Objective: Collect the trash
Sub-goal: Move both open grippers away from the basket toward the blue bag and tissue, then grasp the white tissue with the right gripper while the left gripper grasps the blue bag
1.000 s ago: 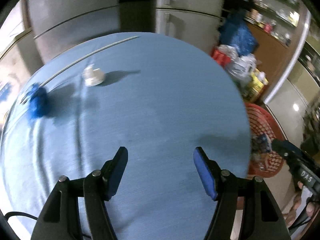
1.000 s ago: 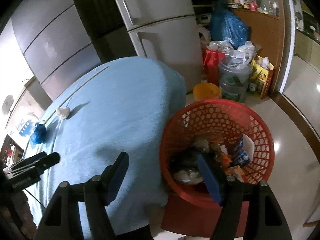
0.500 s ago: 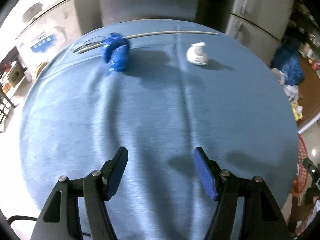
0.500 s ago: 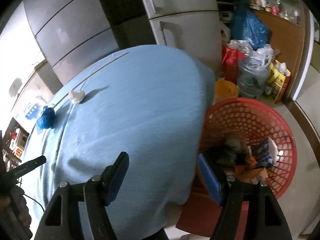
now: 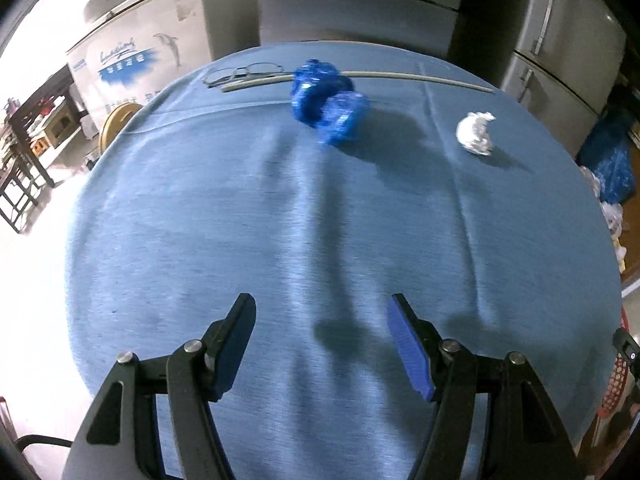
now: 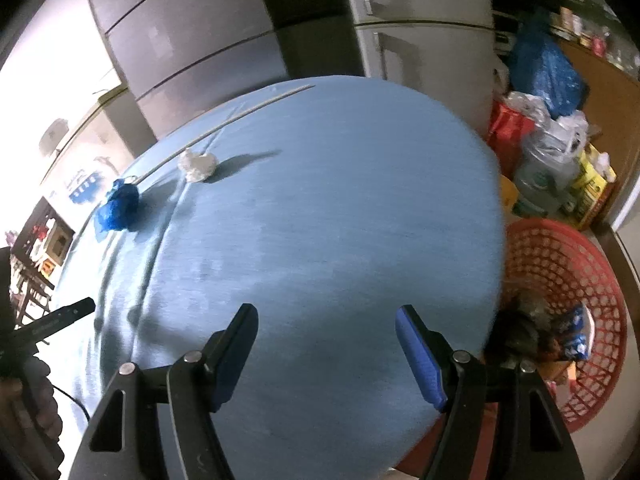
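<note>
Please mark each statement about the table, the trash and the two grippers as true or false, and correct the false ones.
1. The left gripper holds the blue crumpled bag. False: its jaws are open and empty; the bag lies far ahead on the blue tablecloth.
2. The white crumpled paper lies on the tablecloth, apart from the blue bag. True.
3. The red basket stands on the table. False: it is below, beside the table edge.
4. The red basket already has trash inside. True.
5. The right gripper is open with nothing between its fingers. True.
6. The eyeglasses lie inside the basket. False: they lie at the table's far edge.
</note>
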Demonstrator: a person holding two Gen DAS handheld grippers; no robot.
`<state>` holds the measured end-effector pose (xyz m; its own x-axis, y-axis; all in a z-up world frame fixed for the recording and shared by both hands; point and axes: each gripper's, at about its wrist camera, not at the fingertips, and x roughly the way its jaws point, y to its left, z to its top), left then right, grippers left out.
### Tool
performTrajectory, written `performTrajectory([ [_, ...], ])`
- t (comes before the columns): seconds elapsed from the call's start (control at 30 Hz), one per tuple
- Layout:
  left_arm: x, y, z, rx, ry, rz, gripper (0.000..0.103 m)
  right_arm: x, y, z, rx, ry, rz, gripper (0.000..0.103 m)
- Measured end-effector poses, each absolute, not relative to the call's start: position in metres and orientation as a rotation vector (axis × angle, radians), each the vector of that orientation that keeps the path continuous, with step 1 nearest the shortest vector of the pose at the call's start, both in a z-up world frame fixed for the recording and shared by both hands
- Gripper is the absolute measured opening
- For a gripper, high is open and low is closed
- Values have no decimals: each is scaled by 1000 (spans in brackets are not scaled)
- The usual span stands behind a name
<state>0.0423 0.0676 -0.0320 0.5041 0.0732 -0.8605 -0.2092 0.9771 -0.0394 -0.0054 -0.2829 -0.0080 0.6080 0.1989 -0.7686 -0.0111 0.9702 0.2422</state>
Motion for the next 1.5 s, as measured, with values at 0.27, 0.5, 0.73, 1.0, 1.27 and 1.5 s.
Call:
performTrajectory([
  [0.27, 46, 98, -42, -193, 1039, 221, 69, 14, -244, -9, 170, 924, 182, 75],
  [0.5, 49, 111, -50, -209, 1043, 244, 69, 43, -211, -6, 139, 927, 240, 75],
  [0.73, 53, 116, -55, -229, 1047, 242, 69, 105, -168, 6, 154, 897, 312, 75],
  [1.0, 56, 118, -54, -234, 1043, 234, 69, 180, -126, 6, 187, 890, 339, 75],
  [1.27, 72, 126, -42, -247, 1017, 229, 69, 235, -109, -10, 193, 928, 298, 74],
  [1.5, 94, 125, -33, -245, 990, 217, 69, 246, -107, -29, 178, 982, 298, 40],
])
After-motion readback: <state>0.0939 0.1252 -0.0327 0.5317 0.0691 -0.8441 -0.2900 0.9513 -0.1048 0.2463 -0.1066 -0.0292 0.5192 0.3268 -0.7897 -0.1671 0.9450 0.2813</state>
